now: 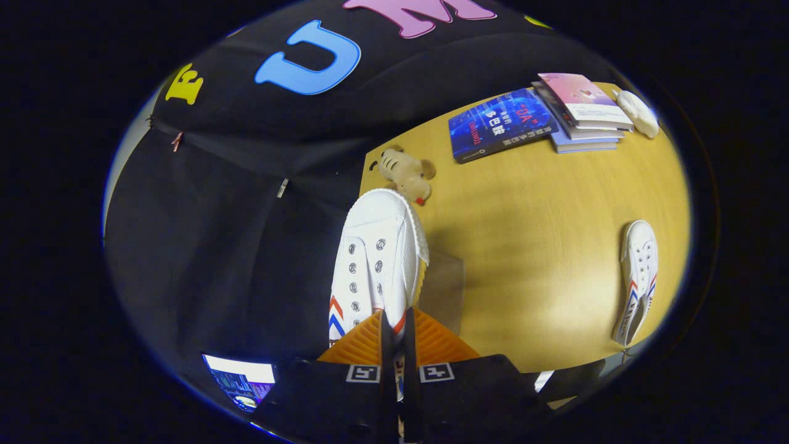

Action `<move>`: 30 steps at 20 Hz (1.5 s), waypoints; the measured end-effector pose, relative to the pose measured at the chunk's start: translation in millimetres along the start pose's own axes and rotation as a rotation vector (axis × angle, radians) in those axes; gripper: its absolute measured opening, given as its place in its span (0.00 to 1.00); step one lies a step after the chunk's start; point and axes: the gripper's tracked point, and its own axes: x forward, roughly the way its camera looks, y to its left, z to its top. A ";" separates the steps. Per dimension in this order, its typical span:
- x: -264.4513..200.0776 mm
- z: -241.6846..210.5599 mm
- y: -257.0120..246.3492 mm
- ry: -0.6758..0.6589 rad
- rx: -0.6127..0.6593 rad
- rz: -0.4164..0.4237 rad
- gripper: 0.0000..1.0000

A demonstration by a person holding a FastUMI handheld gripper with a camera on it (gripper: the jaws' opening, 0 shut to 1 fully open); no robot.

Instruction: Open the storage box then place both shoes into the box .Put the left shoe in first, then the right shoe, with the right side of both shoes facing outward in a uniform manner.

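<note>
A white canvas shoe (376, 259) with red and blue chevron stripes hangs lifted above the table, toe pointing away from me. My gripper (397, 333) is shut on its heel end, both fingers pressing on the thin edge of the shoe's opening. A second matching white shoe (638, 277) lies on the wooden table (542, 259) well off to the right of the fingers. A clear, see-through box part (444, 287) shows faintly just right of the held shoe, hard to make out.
A small plush toy (407, 172) sits on the table just beyond the held shoe's toe. Farther back lie a blue book (499, 123), a stack of books (585, 114) and a white object (638, 113). A lit screen (243, 381) glows below left.
</note>
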 end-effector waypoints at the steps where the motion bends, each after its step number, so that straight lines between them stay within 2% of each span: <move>1: 11.0 -7.3 9.3 0.016 -0.005 -0.004 0.08; 8: 79.1 -64.4 34.8 0.114 0.012 -0.075 0.08; 16: 135.9 -78.4 10.6 0.136 0.071 -0.171 0.08; 30: 177.7 -95.2 10.8 0.187 0.046 -0.163 0.08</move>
